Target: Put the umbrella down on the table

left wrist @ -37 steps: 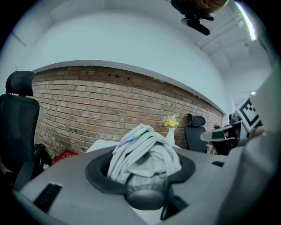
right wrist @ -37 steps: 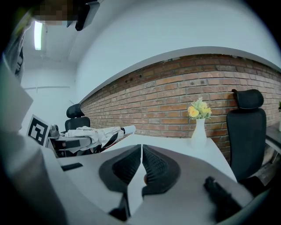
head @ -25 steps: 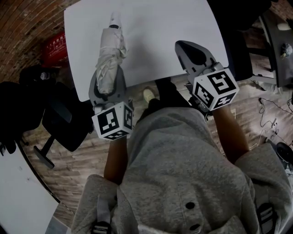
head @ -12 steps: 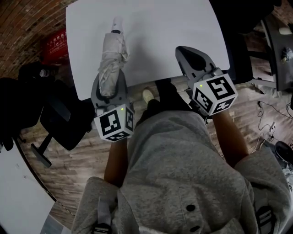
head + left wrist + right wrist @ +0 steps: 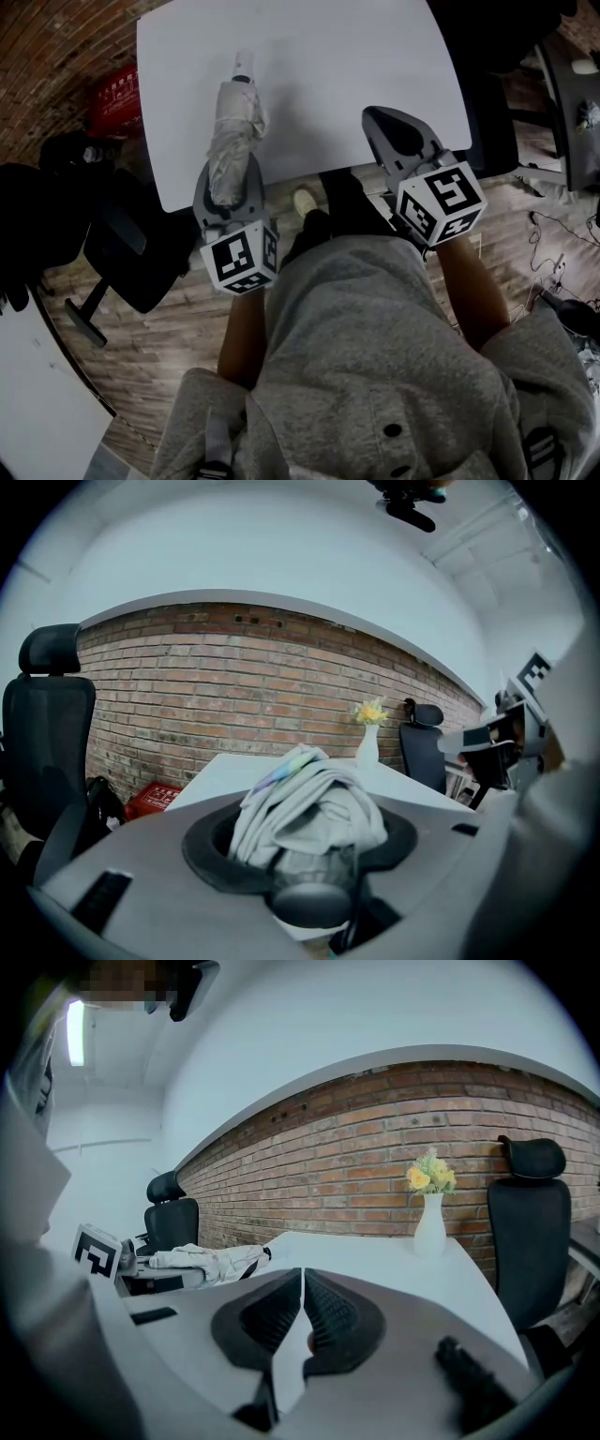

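Holding umbrella (image 5: 235,122), left tool (image 5: 230,167) sunk toward table (image 5: 356,75).

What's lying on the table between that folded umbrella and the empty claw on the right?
Nothing. The head view shows only bare white table between the umbrella and the right gripper, whose jaws are together.

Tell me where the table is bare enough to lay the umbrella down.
The table is bare between the umbrella, clamped in the left gripper, and the shut right gripper, and on beyond both. The strip left of the umbrella is narrow. Only crowding: a vase at the far end.
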`<state>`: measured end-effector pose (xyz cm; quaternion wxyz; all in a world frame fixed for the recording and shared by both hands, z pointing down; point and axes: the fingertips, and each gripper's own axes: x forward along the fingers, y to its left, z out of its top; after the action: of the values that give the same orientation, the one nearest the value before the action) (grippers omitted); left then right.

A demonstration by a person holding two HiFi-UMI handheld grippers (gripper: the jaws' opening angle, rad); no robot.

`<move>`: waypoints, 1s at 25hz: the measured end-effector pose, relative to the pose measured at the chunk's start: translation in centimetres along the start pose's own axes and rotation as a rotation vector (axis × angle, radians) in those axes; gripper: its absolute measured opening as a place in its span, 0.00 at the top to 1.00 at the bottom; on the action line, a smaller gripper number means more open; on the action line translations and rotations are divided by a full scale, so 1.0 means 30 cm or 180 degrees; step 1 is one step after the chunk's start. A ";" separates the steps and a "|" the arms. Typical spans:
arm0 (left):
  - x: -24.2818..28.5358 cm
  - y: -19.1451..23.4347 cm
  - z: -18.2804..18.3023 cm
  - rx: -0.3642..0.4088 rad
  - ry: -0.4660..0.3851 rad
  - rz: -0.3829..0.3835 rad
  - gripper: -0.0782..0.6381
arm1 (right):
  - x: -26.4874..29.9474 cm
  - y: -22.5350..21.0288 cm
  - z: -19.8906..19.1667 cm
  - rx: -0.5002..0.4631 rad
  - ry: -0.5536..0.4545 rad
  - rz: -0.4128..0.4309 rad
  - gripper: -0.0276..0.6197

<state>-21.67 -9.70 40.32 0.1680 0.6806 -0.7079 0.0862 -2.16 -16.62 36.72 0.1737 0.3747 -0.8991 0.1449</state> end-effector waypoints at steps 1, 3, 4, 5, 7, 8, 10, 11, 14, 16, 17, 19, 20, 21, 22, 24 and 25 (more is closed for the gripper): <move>0.003 0.002 -0.007 0.0003 0.0009 0.0005 0.56 | 0.001 -0.001 0.000 0.0001 0.0001 0.0000 0.91; 0.011 0.006 -0.023 0.0007 0.0033 0.0020 0.56 | 0.004 -0.002 -0.001 0.0002 0.0001 0.0001 0.91; 0.014 0.008 -0.031 0.0010 0.0044 0.0027 0.56 | 0.005 -0.002 -0.002 0.0003 0.0001 0.0002 0.91; 0.017 0.010 -0.038 0.0014 0.0055 0.0032 0.56 | 0.005 -0.002 -0.003 0.0003 0.0002 0.0002 0.91; 0.022 0.014 -0.052 0.0028 0.0077 0.0043 0.56 | 0.005 -0.001 -0.008 0.0007 0.0009 0.0002 0.91; 0.023 0.016 -0.059 0.0032 0.0086 0.0047 0.56 | 0.005 0.001 -0.010 0.0006 0.0014 0.0004 0.91; 0.025 0.022 -0.071 0.0030 0.0108 0.0053 0.56 | 0.006 0.006 -0.014 0.0001 0.0026 0.0010 0.91; 0.026 0.025 -0.076 0.0026 0.0117 0.0057 0.56 | 0.006 0.009 -0.015 -0.0002 0.0032 0.0012 0.91; 0.032 0.030 -0.092 0.0019 0.0135 0.0067 0.56 | 0.006 0.010 -0.018 -0.0005 0.0041 0.0013 0.91; 0.035 0.032 -0.104 0.0022 0.0149 0.0070 0.56 | 0.006 0.011 -0.022 -0.0005 0.0044 0.0010 0.91; 0.036 0.032 -0.110 0.0021 0.0158 0.0069 0.56 | 0.005 0.012 -0.024 -0.0006 0.0048 0.0008 0.91; 0.038 0.033 -0.120 0.0015 0.0182 0.0065 0.56 | 0.005 0.015 -0.028 -0.0008 0.0057 0.0009 0.91; 0.040 0.033 -0.125 0.0012 0.0195 0.0062 0.56 | 0.005 0.015 -0.029 -0.0006 0.0061 0.0009 0.91; 0.042 0.032 -0.129 0.0012 0.0208 0.0058 0.56 | 0.005 0.015 -0.030 -0.0005 0.0066 0.0008 0.91; 0.044 0.031 -0.133 0.0013 0.0220 0.0054 0.56 | 0.005 0.014 -0.031 -0.0005 0.0073 0.0007 0.91; 0.050 0.032 -0.142 0.0020 0.0240 0.0052 0.56 | 0.007 0.013 -0.033 -0.0011 0.0088 0.0008 0.91; 0.052 0.033 -0.147 0.0025 0.0250 0.0052 0.56 | 0.009 0.014 -0.035 -0.0012 0.0096 0.0008 0.91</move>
<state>-22.16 -9.55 45.08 0.1922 0.6716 -0.7060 0.1171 -2.41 -16.09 37.71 0.1878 0.3711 -0.8971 0.1490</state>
